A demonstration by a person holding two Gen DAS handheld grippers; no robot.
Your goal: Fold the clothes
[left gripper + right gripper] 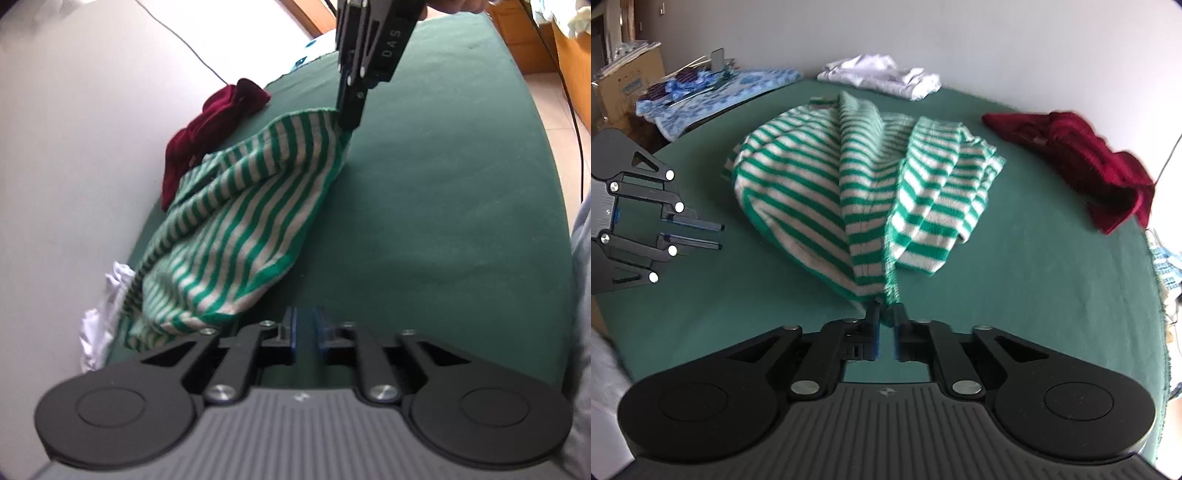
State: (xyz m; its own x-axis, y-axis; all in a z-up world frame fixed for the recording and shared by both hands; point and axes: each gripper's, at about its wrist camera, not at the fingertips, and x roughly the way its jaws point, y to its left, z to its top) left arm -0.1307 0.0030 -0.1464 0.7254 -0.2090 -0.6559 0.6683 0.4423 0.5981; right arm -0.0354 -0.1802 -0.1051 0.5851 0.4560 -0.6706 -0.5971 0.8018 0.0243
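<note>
Two tongs work over one striped garment. The right tongs [886,314] are closed down to a narrow gap on a bunched edge of the green-and-white striped top [849,177], lifting that edge so the cloth rises from the table toward them in long folds. In the left wrist view the same right tongs [347,123] come down from above and pinch the top's far corner [240,221], which is pulled up into a peak. The left tongs [306,332] hold nothing: their blue-padded fingers stand a little apart, just beside the top's near hem, and I cannot tell whether they touch it. From the right wrist view the left tongs [718,236] sit at the left, apart from the garment, fingers parted with empty space between them.

Most of the top lies rumpled on the green-covered table [1052,295]. A dark red garment [1089,166] lies beyond it near the white wall, and a white garment [882,75] lies crumpled at the table's edge. A blue patterned cloth [713,96] sits farther off, at the table's left edge in the right wrist view.
</note>
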